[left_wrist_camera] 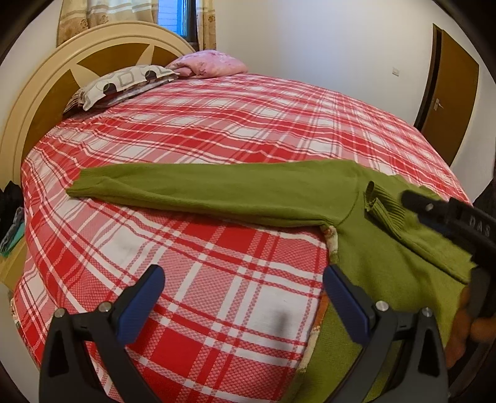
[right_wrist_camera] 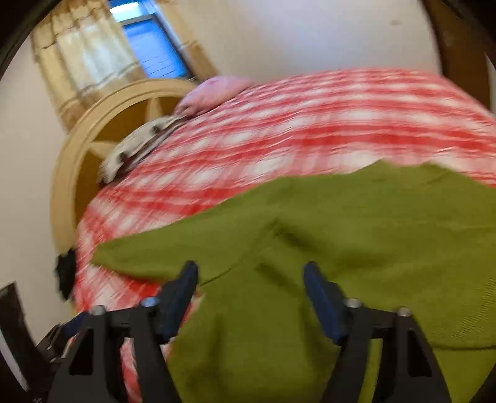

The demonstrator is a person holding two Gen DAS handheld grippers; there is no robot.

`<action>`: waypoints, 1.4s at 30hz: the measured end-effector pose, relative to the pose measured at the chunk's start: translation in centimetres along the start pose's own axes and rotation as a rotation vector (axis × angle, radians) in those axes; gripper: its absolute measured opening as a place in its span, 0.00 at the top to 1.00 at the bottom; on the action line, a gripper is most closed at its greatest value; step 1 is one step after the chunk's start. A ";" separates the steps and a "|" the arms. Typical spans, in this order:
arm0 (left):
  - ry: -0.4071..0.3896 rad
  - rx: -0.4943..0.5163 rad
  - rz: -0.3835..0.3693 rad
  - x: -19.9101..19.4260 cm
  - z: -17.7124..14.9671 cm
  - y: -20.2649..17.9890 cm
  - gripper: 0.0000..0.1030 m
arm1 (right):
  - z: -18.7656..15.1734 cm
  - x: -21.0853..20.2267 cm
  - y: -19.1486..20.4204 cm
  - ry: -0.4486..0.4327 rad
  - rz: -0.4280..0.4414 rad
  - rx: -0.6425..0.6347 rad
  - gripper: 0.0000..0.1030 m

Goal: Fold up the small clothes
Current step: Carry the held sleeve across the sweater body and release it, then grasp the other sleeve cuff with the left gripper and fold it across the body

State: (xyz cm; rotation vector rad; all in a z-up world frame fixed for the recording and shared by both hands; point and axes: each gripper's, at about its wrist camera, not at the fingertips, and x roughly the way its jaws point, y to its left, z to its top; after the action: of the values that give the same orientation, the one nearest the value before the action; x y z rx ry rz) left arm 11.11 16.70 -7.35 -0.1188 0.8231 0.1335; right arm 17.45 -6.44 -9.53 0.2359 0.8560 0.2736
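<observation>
A green sweater (left_wrist_camera: 387, 241) is lying on the near right part of a bed covered with a red and white plaid sheet (left_wrist_camera: 217, 130). One long sleeve (left_wrist_camera: 192, 189) is stretching flat to the left across the plaid, and the ribbed collar (left_wrist_camera: 384, 204) is sitting rumpled near the shoulder.

The left hand-held gripper (left_wrist_camera: 243, 291) is hovering over bare plaid just left of the sweater's body, its blue-padded fingers spread wide with nothing between them. The right hand-held gripper (right_wrist_camera: 251, 288) is hanging above the green knit, its fingers also spread apart and gripping nothing; its own view is blurring heavily. In the left wrist view, that right tool is showing as a dark bar (left_wrist_camera: 449, 217) crossing over the sweater's right side and hiding part of the cloth there.

Around the bed, a patterned pillow (left_wrist_camera: 121, 83) and a pink folded quilt (left_wrist_camera: 210, 63) are resting at the head, against a cream and brown headboard (left_wrist_camera: 46, 102). Curtains (left_wrist_camera: 93, 15) are flanking a window (left_wrist_camera: 173, 15) behind it. A brown door (left_wrist_camera: 449, 102) is standing on the right wall, and some dark and teal clothes (left_wrist_camera: 12, 217) are piling up on a low surface left of the bed.
</observation>
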 end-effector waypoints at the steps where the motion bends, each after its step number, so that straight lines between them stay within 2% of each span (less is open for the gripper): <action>1: 0.001 0.000 0.002 0.0 0.0 0.0 0.00 | 0.3 0.7 -0.7 0.021 -0.035 0.019 0.87; 3: -0.003 0.006 0.010 0.0 0.0 -0.1 0.00 | 0.2 2.1 -2.1 0.058 -0.058 0.075 0.88; 6: -0.004 0.013 0.019 0.0 0.0 -0.2 0.00 | -0.4 4.5 -1.8 0.084 -0.063 0.097 0.88; 10: 0.005 -0.003 0.026 0.1 0.1 0.3 0.00 | -1.1 6.1 2.2 0.081 -0.055 -0.004 0.85; 12: 0.000 -0.017 0.041 0.1 0.2 1.0 0.00 | -1.2 6.2 3.7 0.107 0.006 -0.042 0.85; 14: -0.007 -0.033 0.056 0.1 0.5 1.8 0.00 | -1.2 5.1 4.0 0.115 0.090 -0.022 0.85; 16: -0.012 -0.060 0.064 0.2 0.8 3.1 0.00 | -1.4 3.1 4.0 0.063 0.127 0.005 0.85; 18: -0.007 -0.107 0.083 0.5 1.1 4.9 0.00 | -1.9 -0.3 4.4 -0.024 0.144 -0.004 0.83; 19: -0.007 -0.130 0.097 0.6 1.2 5.8 0.00 | -2.1 -1.8 4.6 -0.062 0.134 -0.014 0.81; 20: -0.012 -0.154 0.117 0.7 1.5 6.8 0.00 | -2.4 -3.3 4.8 -0.100 0.119 -0.022 0.70; 21: -0.024 -0.181 0.140 0.6 1.8 8.0 0.00 | -2.9 -4.8 5.0 -0.143 0.100 -0.024 0.47; 23: -0.058 -0.236 0.181 0.4 2.5 10.1 0.00 | -3.8 -7.0 5.1 -0.203 0.101 -0.006 0.14; 24: -0.073 -0.262 0.198 0.3 2.9 11.1 0.00 | -4.6 -8.4 5.1 -0.239 0.132 0.003 0.13; 26: -0.079 -0.325 0.217 0.8 4.1 13.4 0.00 | -5.4 -9.4 5.7 -0.242 0.145 -0.017 0.13; 28: -0.072 -0.388 0.207 1.4 4.9 15.4 0.00 | -6.3 -9.9 6.5 -0.218 0.082 -0.047 0.13; 31: -0.040 -0.503 0.160 3.4 6.3 18.6 0.09 | -7.1 -10.3 6.5 -0.186 0.093 -0.054 0.14; 33: -0.026 -0.561 0.131 4.5 6.7 20.0 0.20 | -7.6 -10.5 6.8 -0.178 0.100 -0.065 0.14; 34: -0.021 -0.575 0.125 5.0 6.8 20.3 0.22 | -7.8 -10.3 7.1 -0.173 0.092 -0.086 0.14; 38: 0.047 -0.640 0.099 8.0 7.1 21.0 0.43 | -8.3 -10.2 8.1 -0.162 0.062 -0.156 0.14; 40: 0.083 -0.665 0.099 9.4 6.9 21.0 0.46 | -8.4 -10.0 8.3 -0.155 0.060 -0.157 0.14; 42: 0.055 -0.661 0.126 9.3 7.0 20.6 0.51 | -8.4 -9.9 8.3 -0.147 0.055 -0.154 0.14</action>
State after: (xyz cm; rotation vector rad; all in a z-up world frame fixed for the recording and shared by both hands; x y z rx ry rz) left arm 19.04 38.74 -10.62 -0.6950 0.8161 0.5217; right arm 3.64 -1.07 -5.30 0.1338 0.6800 0.3671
